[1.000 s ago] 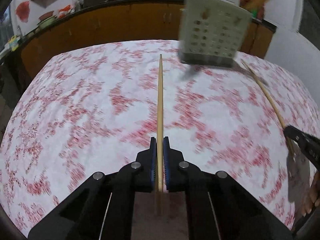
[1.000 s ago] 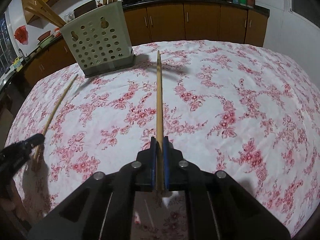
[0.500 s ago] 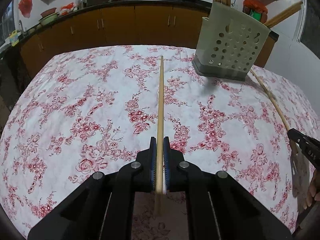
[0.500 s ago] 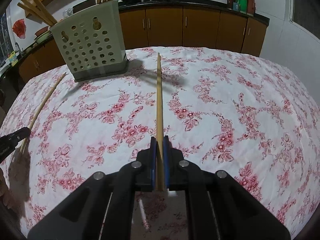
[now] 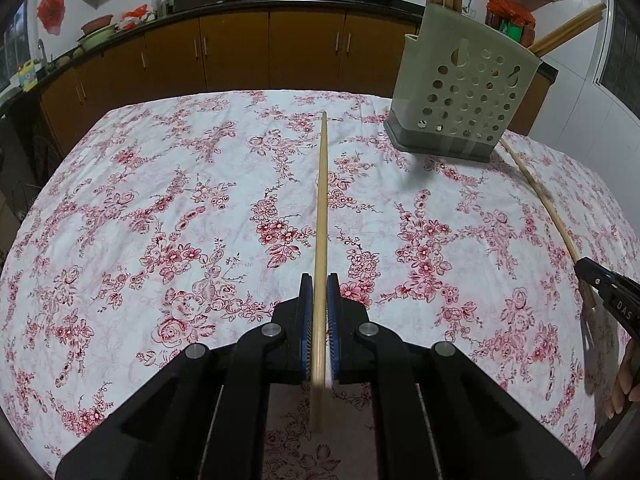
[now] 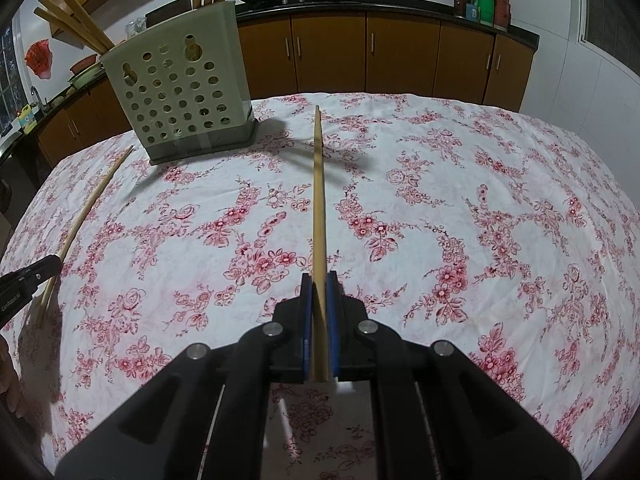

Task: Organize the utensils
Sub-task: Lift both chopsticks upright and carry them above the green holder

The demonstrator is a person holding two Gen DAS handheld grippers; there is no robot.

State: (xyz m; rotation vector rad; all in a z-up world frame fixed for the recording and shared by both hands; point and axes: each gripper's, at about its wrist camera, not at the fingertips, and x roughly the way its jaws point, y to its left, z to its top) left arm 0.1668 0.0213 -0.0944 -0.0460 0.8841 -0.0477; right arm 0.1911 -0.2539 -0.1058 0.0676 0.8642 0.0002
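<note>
My left gripper [image 5: 319,280] is shut on a long wooden chopstick [image 5: 321,208] that points away over the table. My right gripper [image 6: 319,278] is shut on a second wooden chopstick [image 6: 318,192], also pointing forward. A pale green perforated utensil holder [image 5: 460,100] stands on the table at the far right of the left wrist view; in the right wrist view the holder [image 6: 180,88] is at the far left. Several chopsticks stick out of its top. Each view shows the other gripper at its edge: the right gripper [image 5: 604,292], the left gripper [image 6: 28,284].
The table wears a white cloth with red flowers [image 5: 180,220]. Brown kitchen cabinets [image 6: 400,56] with a dark counter, woks and jars run behind the table. A person's fingers [image 5: 624,376] show at the right edge of the left wrist view.
In both views the holder has shifted a little in the picture and the left view has lost its blur. Both chopsticks stay gripped the same way.
</note>
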